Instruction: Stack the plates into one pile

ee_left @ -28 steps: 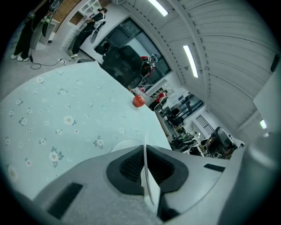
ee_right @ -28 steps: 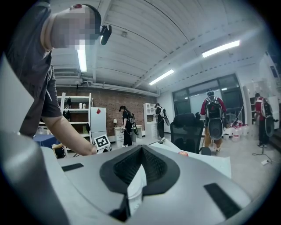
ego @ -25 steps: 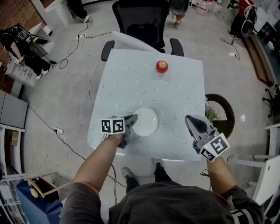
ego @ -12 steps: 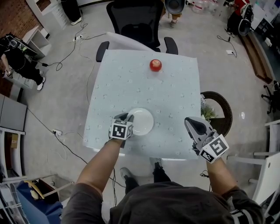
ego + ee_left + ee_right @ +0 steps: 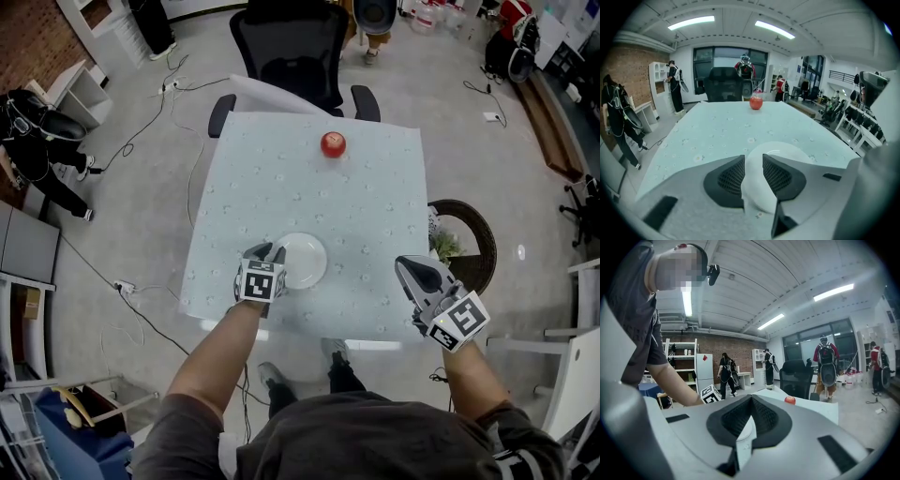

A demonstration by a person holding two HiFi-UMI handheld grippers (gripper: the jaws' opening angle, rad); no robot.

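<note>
A white plate [image 5: 302, 261] lies on the pale blue tablecloth [image 5: 356, 206] near the front edge; I cannot tell whether more than one is piled there. My left gripper [image 5: 267, 251] sits at its left rim, marker cube facing up. Its jaws have just been opening. In the left gripper view the plate [image 5: 787, 151] shows in the gap of my left gripper [image 5: 753, 157], and the ribbed pads [image 5: 731, 176] stand clear of it. My right gripper [image 5: 413, 269] is shut and holds nothing, at the table's front right; its closed tips [image 5: 751, 398] meet in the right gripper view.
A red apple [image 5: 332, 143] rests at the table's far side, and shows small in the left gripper view as the apple [image 5: 755, 102]. A black office chair [image 5: 292, 47] stands behind the table. A round wicker basket [image 5: 480, 248] sits on the floor to the right. People stand further off.
My left gripper has rolled so its marker cube faces up, and its jaws have opened off the plate's left rim. The right gripper has barely shifted.
</note>
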